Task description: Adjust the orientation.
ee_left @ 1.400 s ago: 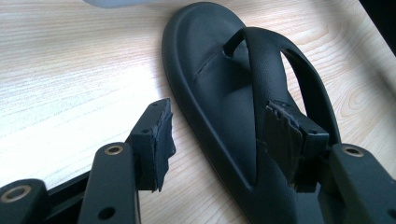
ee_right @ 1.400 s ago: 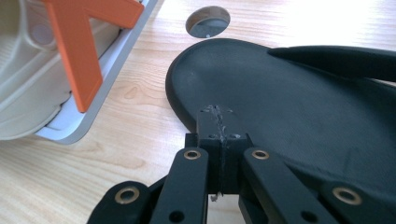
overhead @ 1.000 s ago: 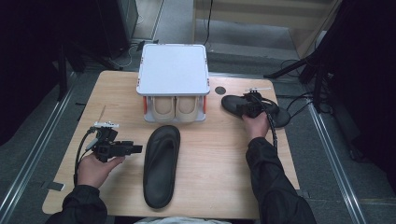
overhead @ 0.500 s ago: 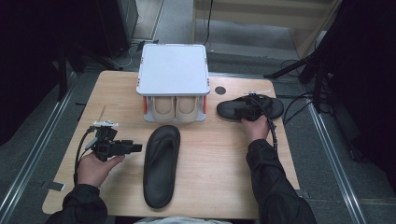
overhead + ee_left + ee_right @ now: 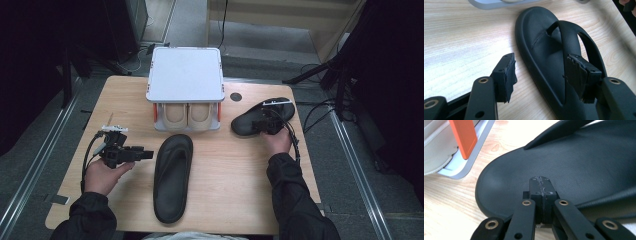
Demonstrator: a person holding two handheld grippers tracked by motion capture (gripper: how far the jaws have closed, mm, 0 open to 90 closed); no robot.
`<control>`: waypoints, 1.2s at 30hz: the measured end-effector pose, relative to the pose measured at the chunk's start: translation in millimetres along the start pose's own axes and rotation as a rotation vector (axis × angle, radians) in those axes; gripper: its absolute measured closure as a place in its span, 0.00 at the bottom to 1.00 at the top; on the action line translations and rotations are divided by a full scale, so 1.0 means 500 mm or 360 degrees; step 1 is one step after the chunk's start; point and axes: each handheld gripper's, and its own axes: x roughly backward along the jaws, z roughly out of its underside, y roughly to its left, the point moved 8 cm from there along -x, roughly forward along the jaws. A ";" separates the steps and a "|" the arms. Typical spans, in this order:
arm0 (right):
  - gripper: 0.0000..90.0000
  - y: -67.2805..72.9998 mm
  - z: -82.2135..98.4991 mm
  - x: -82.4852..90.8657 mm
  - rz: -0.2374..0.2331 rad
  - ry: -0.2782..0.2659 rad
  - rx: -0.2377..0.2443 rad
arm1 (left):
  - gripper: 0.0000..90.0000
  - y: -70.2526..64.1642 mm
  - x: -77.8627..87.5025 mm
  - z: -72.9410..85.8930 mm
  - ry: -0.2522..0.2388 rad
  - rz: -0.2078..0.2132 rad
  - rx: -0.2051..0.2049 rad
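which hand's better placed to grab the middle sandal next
Left. The left gripper is open and points at the middle sandal, its strap between the jaws. The right gripper is shut over the far sandal.

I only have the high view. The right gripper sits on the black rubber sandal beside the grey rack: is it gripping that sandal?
Observer: No. Its own view shows the right gripper with jaws shut on nothing, over the black rubber sandal's footbed.
Operator: And the left gripper?
Observer: The left gripper is open, one pad over the wooden table, the other over the second black sandal, neither pressing it.
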 end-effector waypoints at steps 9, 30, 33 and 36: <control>1.00 -0.002 0.020 0.016 -0.0009 0.0004 0.0000 | 0.46 0.007 -0.005 -0.019 -0.0008 0.0009 -0.0010; 1.00 -0.036 0.062 0.061 -0.0016 0.0020 -0.0038 | 0.46 0.023 -0.019 -0.052 -0.0015 0.0019 0.0017; 0.99 -0.045 0.067 0.068 -0.0009 0.0022 -0.0052 | 0.46 0.022 -0.022 -0.053 -0.0002 0.0021 0.0010; 0.97 -0.054 0.067 0.073 0.0010 0.0023 -0.0056 | 0.46 0.023 -0.021 -0.053 -0.0002 0.0017 0.0012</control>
